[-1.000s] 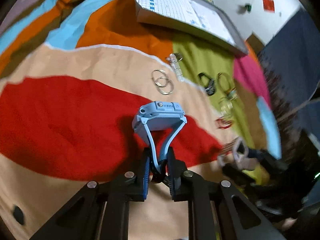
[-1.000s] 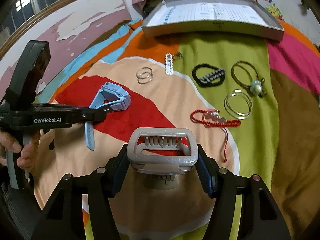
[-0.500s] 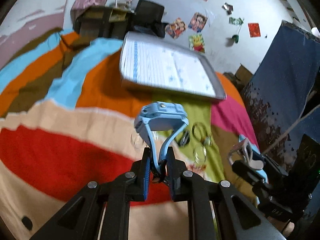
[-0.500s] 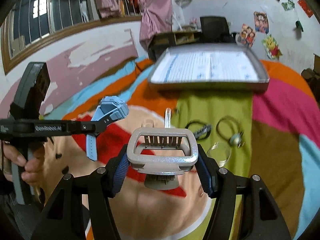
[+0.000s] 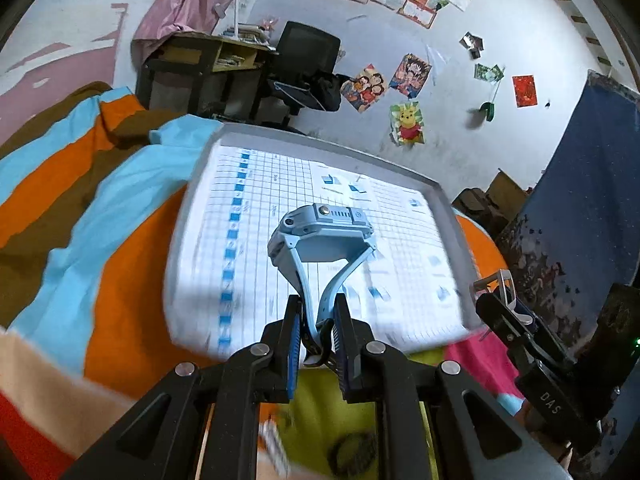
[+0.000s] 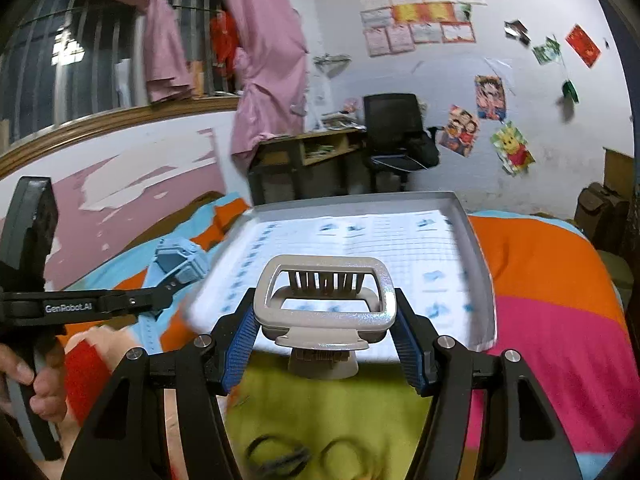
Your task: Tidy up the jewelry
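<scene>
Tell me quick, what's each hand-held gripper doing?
Left hand-held gripper: shut on the light blue plastic watch.
Right hand-held gripper: shut on the grey plastic hair claw clip.

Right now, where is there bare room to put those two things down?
The grey tray ahead looks free: only printed paper lines it. It is crowded on the green cloth patch below the tools, where bracelets lie.

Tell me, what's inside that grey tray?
The tray holds only a printed grid sheet lining its floor. The held hair clip hides part of the near edge, so anything there is unseen.
</scene>
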`<action>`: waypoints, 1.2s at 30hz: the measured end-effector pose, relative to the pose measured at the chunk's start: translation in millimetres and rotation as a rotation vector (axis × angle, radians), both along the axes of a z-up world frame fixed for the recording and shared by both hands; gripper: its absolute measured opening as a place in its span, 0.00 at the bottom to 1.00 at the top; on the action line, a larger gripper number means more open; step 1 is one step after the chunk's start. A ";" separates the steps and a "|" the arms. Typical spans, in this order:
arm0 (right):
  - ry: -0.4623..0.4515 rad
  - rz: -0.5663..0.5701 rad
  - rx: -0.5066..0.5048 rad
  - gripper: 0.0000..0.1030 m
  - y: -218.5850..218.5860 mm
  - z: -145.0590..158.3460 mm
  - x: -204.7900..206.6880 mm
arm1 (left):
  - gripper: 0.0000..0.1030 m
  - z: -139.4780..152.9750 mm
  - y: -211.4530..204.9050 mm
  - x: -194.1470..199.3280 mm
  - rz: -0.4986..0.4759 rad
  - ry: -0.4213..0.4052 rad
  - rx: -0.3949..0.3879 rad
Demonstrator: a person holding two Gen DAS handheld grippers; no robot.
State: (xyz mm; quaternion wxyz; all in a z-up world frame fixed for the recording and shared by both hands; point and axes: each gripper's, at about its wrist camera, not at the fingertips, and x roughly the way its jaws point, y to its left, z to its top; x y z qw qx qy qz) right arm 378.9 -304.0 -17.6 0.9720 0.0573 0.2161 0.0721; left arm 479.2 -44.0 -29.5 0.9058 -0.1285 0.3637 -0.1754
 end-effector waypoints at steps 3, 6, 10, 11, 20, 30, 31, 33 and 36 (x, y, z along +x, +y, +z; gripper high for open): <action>0.030 -0.013 -0.005 0.56 -10.8 -10.1 34.6 | 0.14 -14.9 -11.1 27.1 -0.009 0.037 0.011; 0.067 -0.012 -0.012 0.56 -17.0 -22.3 58.3 | 0.15 -26.6 -17.8 35.3 -0.019 0.041 0.038; 0.098 -0.025 0.004 0.56 -21.0 -37.7 79.4 | 0.17 -37.0 -24.4 46.1 -0.014 0.071 0.074; 0.105 -0.030 0.005 0.56 -22.0 -40.9 84.2 | 0.19 -38.5 -25.4 47.5 -0.007 0.072 0.084; 0.155 -0.054 0.014 0.57 -23.6 -63.6 101.0 | 0.35 -35.3 -21.0 39.0 0.058 0.044 0.115; 0.074 -0.088 0.041 0.70 -33.8 -44.9 80.0 | 0.84 1.1 -11.6 -6.4 0.149 -0.101 0.094; 0.058 -0.093 0.042 0.73 -35.1 -40.5 74.8 | 0.86 6.3 -10.8 -14.7 0.154 -0.125 0.095; 0.024 -0.101 0.046 0.79 -37.6 -30.5 62.7 | 0.93 19.1 -9.8 -35.5 0.171 -0.180 0.100; -0.037 -0.105 0.036 0.89 -37.6 -13.5 36.0 | 0.98 34.7 -5.8 -65.6 0.200 -0.256 0.107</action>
